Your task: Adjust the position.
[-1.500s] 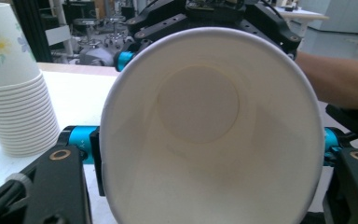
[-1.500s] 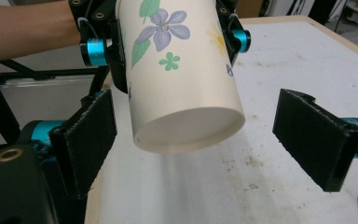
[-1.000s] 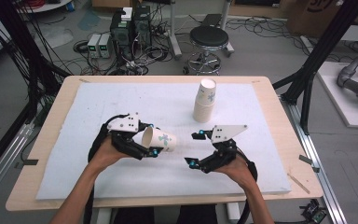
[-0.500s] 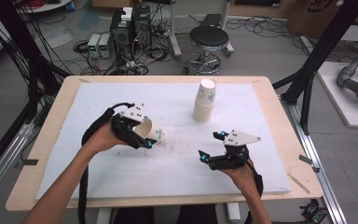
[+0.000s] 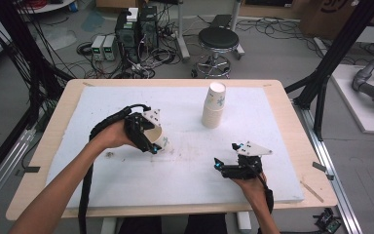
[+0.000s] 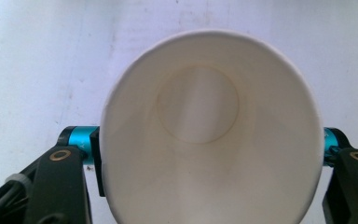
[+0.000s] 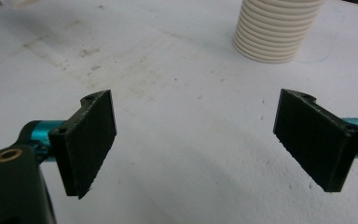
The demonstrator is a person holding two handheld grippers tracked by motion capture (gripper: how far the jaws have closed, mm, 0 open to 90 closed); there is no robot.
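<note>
High view, left gripper (image 5: 152,145) clamping paper cup (image 5: 159,139), right gripper (image 5: 220,165) open-jawed

A black stool (image 5: 218,39) and computer towers (image 5: 137,27) stand on the grey, cable-strewn floor (image 5: 272,53).

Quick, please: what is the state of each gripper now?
Left gripper: closed on a paper cup.
Right gripper: open, nothing between its jaws.

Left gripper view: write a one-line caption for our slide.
Left gripper shut on an empty paper cup, its open mouth facing the camera, above the white table cover.
</note>
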